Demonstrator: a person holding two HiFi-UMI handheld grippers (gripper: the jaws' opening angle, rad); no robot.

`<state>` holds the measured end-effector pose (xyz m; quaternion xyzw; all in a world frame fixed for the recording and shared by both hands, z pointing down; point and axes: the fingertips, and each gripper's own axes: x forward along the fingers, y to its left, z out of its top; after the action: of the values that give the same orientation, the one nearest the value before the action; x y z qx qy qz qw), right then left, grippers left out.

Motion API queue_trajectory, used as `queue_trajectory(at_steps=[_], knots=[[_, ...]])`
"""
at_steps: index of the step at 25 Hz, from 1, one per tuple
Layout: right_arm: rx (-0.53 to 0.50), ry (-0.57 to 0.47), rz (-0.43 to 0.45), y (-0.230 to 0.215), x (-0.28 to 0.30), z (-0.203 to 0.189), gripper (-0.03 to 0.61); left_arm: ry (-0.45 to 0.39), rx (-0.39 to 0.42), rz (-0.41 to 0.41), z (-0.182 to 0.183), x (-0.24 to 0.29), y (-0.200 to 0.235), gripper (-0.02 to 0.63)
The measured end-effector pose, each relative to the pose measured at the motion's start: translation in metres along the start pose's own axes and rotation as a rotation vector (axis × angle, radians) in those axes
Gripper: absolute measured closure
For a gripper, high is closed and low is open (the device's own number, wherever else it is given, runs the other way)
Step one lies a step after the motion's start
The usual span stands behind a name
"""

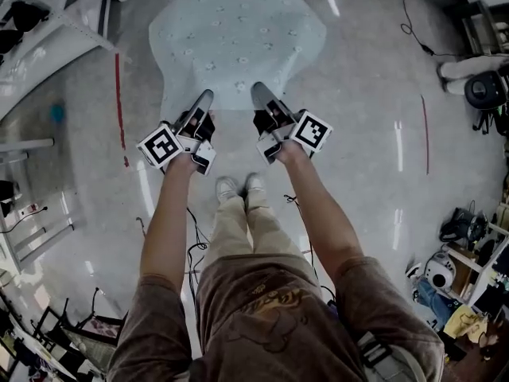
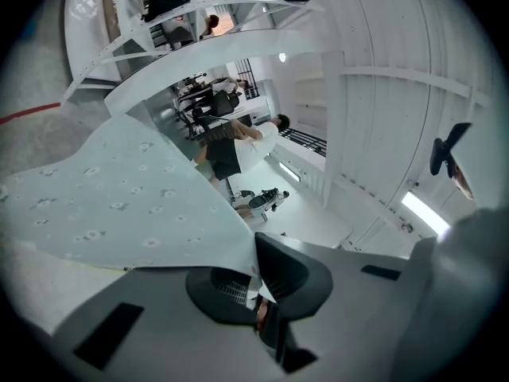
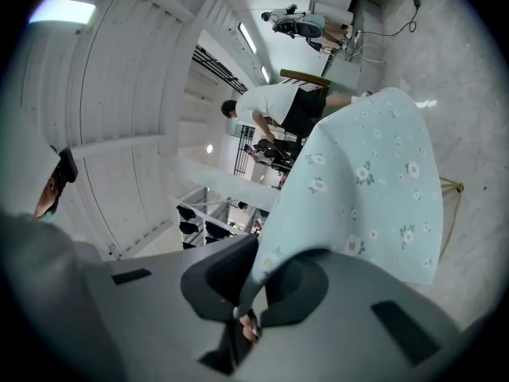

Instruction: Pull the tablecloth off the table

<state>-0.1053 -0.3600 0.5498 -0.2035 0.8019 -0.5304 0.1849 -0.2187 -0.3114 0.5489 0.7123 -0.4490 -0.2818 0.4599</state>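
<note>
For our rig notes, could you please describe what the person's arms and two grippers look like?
The left gripper and right gripper have grey bodies tapering to dark, rounded tips. Each carries a white cube printed with black square markers. The arms are bare below short brownish sleeves.

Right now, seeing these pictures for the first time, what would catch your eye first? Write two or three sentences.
The pale blue flowered tablecloth fills the top middle of the head view, spread out ahead of the person. The left tool and right tool sit side by side, each shut on its near edge. Just below them are the person's pale shoes.
</note>
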Motion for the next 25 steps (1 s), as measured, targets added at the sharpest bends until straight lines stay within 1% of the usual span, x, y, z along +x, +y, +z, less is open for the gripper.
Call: queue_trajectory(at_steps=[5,8,12,14,19,22,25], knots=[[-0.019,-0.017,0.042,0.041,-0.003,0.025,0.569,0.010,0.115,-0.033,0.015,0.007,-0.049,0.595],[-0.030,-0.024,0.052,0.059,-0.012,0.032,0.569,0.006,0.123,-0.043,0.012,0.006,-0.071,0.595],[-0.029,-0.025,0.037,0.075,-0.019,0.036,0.568,0.009,0.147,-0.076,0.013,0.004,-0.096,0.595],[-0.044,-0.019,0.043,0.085,-0.021,0.038,0.568,0.013,0.166,-0.081,0.015,0.002,-0.107,0.595],[-0.093,0.008,0.053,0.110,-0.021,0.046,0.566,-0.001,0.209,-0.061,0.019,-0.005,-0.120,0.595],[-0.123,0.013,0.064,0.126,-0.022,0.049,0.566,-0.016,0.229,-0.082,0.023,-0.009,-0.138,0.595],[-0.131,0.006,0.067,0.139,-0.028,0.048,0.563,-0.014,0.256,-0.098,0.024,-0.014,-0.158,0.594]])
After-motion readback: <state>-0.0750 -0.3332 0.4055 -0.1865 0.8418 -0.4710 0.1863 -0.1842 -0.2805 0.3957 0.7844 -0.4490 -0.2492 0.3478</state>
